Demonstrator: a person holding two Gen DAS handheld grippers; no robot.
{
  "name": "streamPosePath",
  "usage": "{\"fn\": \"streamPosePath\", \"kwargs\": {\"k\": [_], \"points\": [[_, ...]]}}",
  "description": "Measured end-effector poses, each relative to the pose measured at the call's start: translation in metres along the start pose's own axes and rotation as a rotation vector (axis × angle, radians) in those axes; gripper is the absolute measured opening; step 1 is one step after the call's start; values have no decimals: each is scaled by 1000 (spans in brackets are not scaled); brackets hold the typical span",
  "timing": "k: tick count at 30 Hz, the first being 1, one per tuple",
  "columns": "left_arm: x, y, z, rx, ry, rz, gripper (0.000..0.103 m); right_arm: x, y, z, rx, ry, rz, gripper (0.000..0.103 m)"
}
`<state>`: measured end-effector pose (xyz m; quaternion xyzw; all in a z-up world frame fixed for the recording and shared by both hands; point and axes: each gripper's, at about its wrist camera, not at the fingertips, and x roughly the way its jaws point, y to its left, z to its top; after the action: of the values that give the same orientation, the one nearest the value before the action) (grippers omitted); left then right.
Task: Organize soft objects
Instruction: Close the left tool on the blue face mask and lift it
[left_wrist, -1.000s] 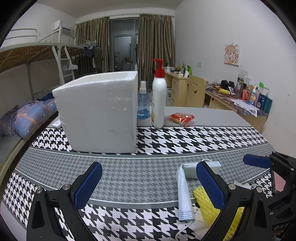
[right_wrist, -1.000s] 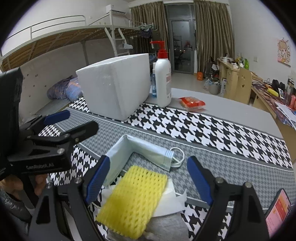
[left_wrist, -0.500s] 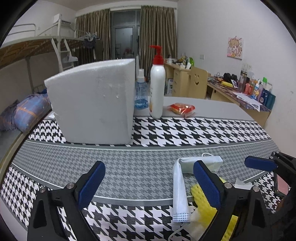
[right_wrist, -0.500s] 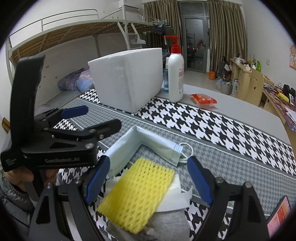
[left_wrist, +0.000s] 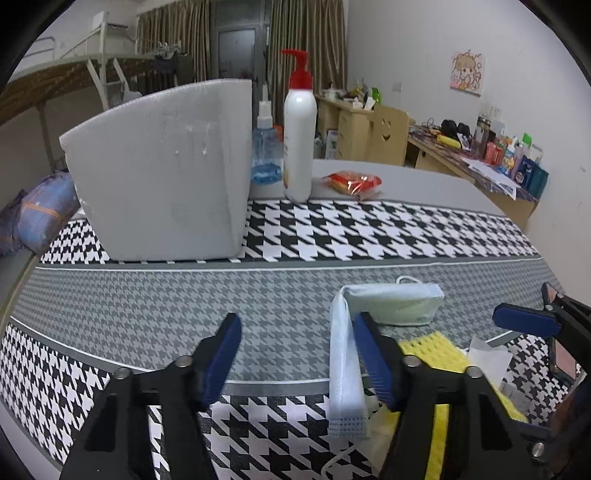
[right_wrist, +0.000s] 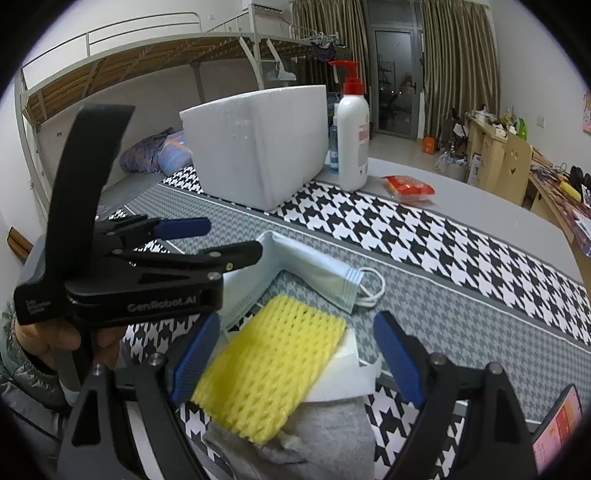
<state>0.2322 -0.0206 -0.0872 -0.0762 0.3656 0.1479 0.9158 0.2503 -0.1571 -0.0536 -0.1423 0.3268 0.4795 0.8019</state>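
A pale blue pleated face mask (left_wrist: 373, 314) lies on the grey band of the black, white and grey houndstooth table cover (left_wrist: 184, 310), bent into an L. In the left wrist view 1 arm of it runs crosswise, its long axis left to right with the white ear loop at the far right end; the other arm runs from the bend toward the camera and ends at a stitched hem. In the right wrist view the bend points away toward the white foam box (right_wrist: 258, 144).

The left gripper (left_wrist: 295, 354) is partly open and its jaws have just been closing; only table cover shows between them. Its right blue pad (left_wrist: 373, 360) stands just beside the near arm of the mask, on the mask's right; whether it touches is not clear.

The right gripper (right_wrist: 291, 354) hangs wide open above a yellow foam mesh sleeve (right_wrist: 267, 373), gripping nothing. The sleeve's long axis runs from near-left to far-right in that view, its far end toward the mask's ear loop (right_wrist: 371, 291). It rests on a white tissue sheet (right_wrist: 345, 376) and a grey knitted cloth (right_wrist: 325, 435), at the near edge of the table.
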Motion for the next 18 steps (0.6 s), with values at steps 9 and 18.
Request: {"fn": "streamPosePath", "kwargs": {"k": [9, 18], "points": [[11, -2, -7, 16, 62, 10, 27, 6, 5, -4, -13, 38, 32, 78], [11, 0, -9, 17, 60, 13, 10, 19, 10, -9, -58, 117, 36, 47]]}}
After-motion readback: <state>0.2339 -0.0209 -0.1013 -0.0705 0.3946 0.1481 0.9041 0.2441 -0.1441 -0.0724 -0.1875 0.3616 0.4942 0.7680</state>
